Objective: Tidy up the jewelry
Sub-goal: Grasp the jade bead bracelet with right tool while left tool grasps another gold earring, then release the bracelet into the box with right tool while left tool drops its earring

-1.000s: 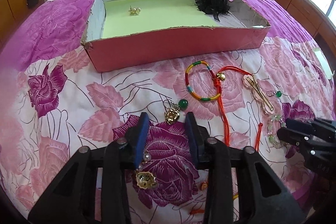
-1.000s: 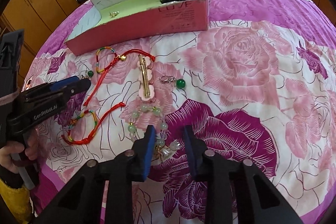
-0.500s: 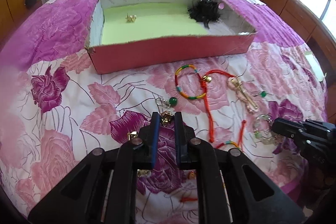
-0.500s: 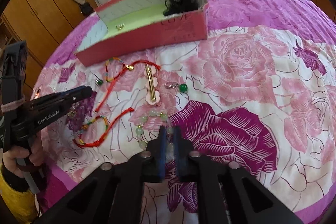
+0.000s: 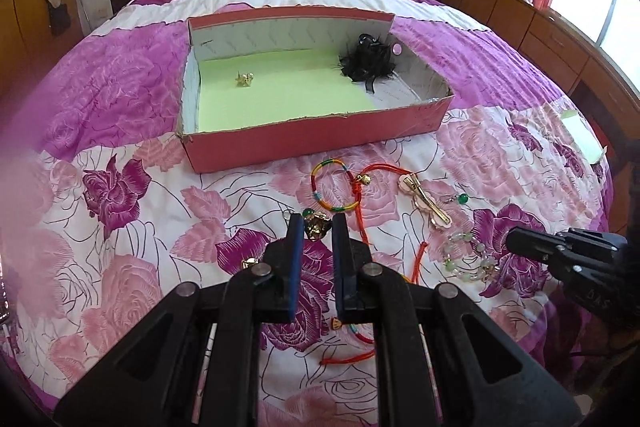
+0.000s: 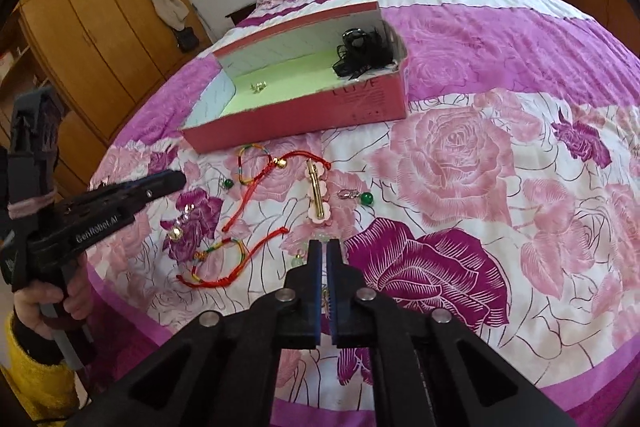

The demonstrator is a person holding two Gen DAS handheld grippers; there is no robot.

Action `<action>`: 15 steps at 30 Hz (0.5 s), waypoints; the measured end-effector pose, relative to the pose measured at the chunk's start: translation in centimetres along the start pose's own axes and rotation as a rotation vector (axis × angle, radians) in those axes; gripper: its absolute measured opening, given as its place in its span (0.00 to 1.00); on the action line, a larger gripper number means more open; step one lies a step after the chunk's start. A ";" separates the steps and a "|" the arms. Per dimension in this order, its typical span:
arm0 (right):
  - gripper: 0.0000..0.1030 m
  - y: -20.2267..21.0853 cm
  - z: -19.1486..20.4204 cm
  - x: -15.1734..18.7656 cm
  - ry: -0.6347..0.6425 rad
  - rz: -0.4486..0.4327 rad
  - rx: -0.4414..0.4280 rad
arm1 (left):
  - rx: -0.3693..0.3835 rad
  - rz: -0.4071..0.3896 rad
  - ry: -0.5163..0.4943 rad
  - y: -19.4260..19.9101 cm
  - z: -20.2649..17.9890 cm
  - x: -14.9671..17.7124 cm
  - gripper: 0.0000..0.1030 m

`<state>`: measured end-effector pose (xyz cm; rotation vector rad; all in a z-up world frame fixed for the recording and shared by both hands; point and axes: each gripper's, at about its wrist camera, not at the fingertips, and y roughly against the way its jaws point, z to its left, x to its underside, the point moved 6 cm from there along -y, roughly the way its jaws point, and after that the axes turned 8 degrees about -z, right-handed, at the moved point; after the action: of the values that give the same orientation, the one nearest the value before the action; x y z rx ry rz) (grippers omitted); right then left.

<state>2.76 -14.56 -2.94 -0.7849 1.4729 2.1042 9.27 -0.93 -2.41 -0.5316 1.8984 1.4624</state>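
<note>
Pinched at the very tips of the left claw (image 5: 316, 225), after a squeeze shut just now: the gold earring (image 5: 317, 230), with its green bead (image 5: 307, 213) peeping out by the left finger. Close above the flowery bed cover (image 5: 120, 227), a short way in front of the pink box (image 5: 320, 143). Pressed almost flat together on the pale bead bracelet (image 6: 298, 261): the fingers of the right claw (image 6: 324, 247), off to the right of the earring and a bit further from the box. Only a few beads showing beside the tips, so hard to tell how much of the bracelet is caught. Both surely very light. Small, hard and shiny, the earring, so likely to slip or twist in the grip. Better held on the fat gold part than on the thin hook. Floppy like string, the bracelet, and bound to hang down and swing. Better held across the thread between two beads, and gently, for fear of chipping or snapping. Best carried slow and low, then let go over the green floor of the box, near the little gold piece (image 5: 244, 79) and away from the black feathery thing (image 5: 368, 61), to keep from tangling. Waiting on the bed cover between the two claws: the rainbow cord bracelet (image 5: 315, 183) and the pink hair clip (image 5: 426, 203).
</note>
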 end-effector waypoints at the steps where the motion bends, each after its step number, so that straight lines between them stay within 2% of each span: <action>1: 0.04 -0.1 0.0 0.1 0.010 0.008 0.010 | 0.001 0.000 0.000 0.1 0.0 0.1 0.05; 3: 0.06 -0.6 0.1 0.4 0.017 0.034 0.018 | 0.003 0.005 -0.001 0.0 -0.1 0.2 0.05; 5: 0.13 -1.1 -0.1 0.7 0.013 0.057 0.025 | 0.004 0.009 0.000 0.0 -0.1 0.4 0.05; 7: 0.17 -1.6 -0.4 0.9 0.008 0.076 0.041 | 0.004 0.014 -0.001 0.0 -0.1 0.6 0.05; 13: 0.18 -3.4 -0.8 1.8 -0.012 0.149 0.046 | 0.000 0.023 0.011 -0.2 0.2 1.0 0.05; 15: 0.21 -3.9 -0.8 2.0 -0.019 0.167 0.034 | 0.001 0.026 0.015 -0.3 0.3 1.0 0.05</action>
<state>4.00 -13.90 -7.16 -0.6476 1.6100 2.1940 8.86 -0.67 -3.43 -0.5200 1.9241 1.4783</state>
